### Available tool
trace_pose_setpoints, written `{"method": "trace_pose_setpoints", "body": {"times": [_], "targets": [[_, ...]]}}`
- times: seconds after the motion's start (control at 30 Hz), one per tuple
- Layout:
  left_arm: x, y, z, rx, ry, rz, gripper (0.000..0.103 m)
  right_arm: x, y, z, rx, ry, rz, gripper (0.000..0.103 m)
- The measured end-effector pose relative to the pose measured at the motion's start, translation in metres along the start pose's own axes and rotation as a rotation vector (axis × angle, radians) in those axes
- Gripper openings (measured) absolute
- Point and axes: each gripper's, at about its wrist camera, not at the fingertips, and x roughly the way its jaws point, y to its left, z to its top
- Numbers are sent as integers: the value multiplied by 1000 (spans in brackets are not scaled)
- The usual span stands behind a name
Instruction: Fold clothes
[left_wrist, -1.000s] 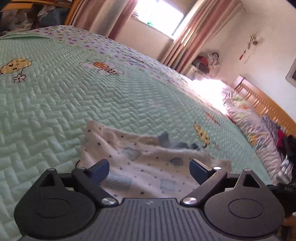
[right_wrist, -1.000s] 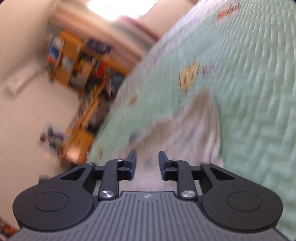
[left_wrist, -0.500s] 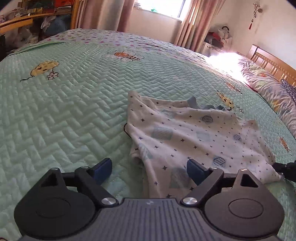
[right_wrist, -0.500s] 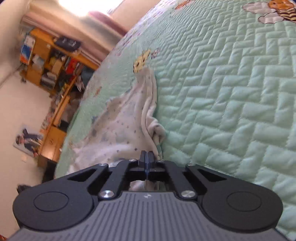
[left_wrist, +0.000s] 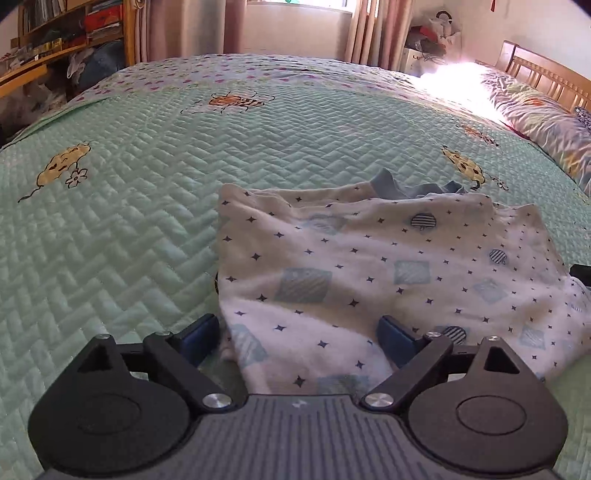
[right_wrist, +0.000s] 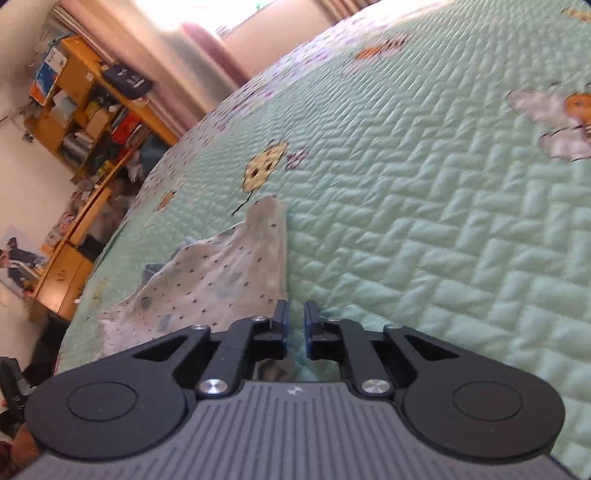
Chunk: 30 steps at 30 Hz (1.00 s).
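A white garment (left_wrist: 369, 266) with small dark stars and pale blue patches lies crumpled on the green quilted bedspread (left_wrist: 147, 221). A blue collar shows at its far edge. My left gripper (left_wrist: 299, 332) hovers over the garment's near edge. Its jaws are wide and still opening, the cloth lies under and between them, and the pads do not touch it. In the right wrist view the garment (right_wrist: 221, 280) stretches away to the left. My right gripper (right_wrist: 295, 321) sits at its near corner. Its jaws are opening with a narrow gap, and only bedspread (right_wrist: 443, 221) shows through.
A patterned pillow (left_wrist: 546, 122) and a wooden headboard (left_wrist: 546, 74) lie at the far right. Wooden shelves (right_wrist: 85, 110) full of books and boxes stand past the bed's left side. Curtains (left_wrist: 369, 29) hang by a bright window behind the bed.
The left gripper swung level and closed in on the garment's near edge, its jaws widening. The right gripper shut at the garment's corner half a second ago and has since parted slightly.
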Motion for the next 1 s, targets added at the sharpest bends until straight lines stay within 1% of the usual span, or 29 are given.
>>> {"method": "trace_pose_setpoints", "body": {"times": [0.03,0.07,0.1,0.17,0.2,0.27,0.3,0.37,0.43,0.47,0.5,0.57,0.6,0.67,0.7,0.73,0.77,0.8,0.9,0.93,1.0], "targets": [[-3,-2,1,6,1,12,93,-7,7,-5,0,-10,48,13],[-6,-5,1,12,-2,21,92,-13,16,-11,-19,-18,93,17],[-11,-7,0,25,-8,30,91,-19,25,-17,-31,-16,138,19],[-23,-13,-2,51,-24,47,91,-23,36,-31,-27,33,212,30],[-29,-16,-4,59,-29,48,91,-21,36,-36,-18,70,209,31],[-40,-23,-7,86,-34,61,91,-17,29,-47,-23,117,148,30],[-44,-27,-8,103,-38,69,91,-19,23,-49,-11,113,144,26],[-53,-33,-10,131,-38,71,91,-23,14,-52,16,106,137,25],[-59,-40,-10,146,-43,73,91,-32,19,-52,3,92,129,26],[-62,-43,-9,153,-46,69,91,-37,24,-51,-15,84,125,29],[-62,-46,-9,159,-49,68,91,-41,28,-51,-28,76,132,31],[-60,-50,-8,165,-49,69,91,-43,33,-52,-25,68,179,33],[-57,-52,-9,168,-44,65,91,-42,32,-52,-22,73,182,33],[-50,-53,-12,176,-24,65,91,-33,24,-55,-23,107,140,33],[-44,-52,-16,179,-5,63,91,-30,18,-58,-19,118,125,29],[-39,-51,-19,181,14,59,91,-30,10,-59,-3,113,130,17],[-36,-48,-22,177,25,57,92,-31,2,-61,18,108,136,12],[-34,-45,-25,170,25,51,95,-34,-3,-61,39,103,141,11],[-34,-37,-27,151,28,47,98,-41,-2,-61,40,103,139,13],[-33,-37,-27,151,30,46,98,-43,1,-60,37,101,135,15],[-34,-37,-27,156,29,51,98,-48,13,-57,17,79,147,25]]}}
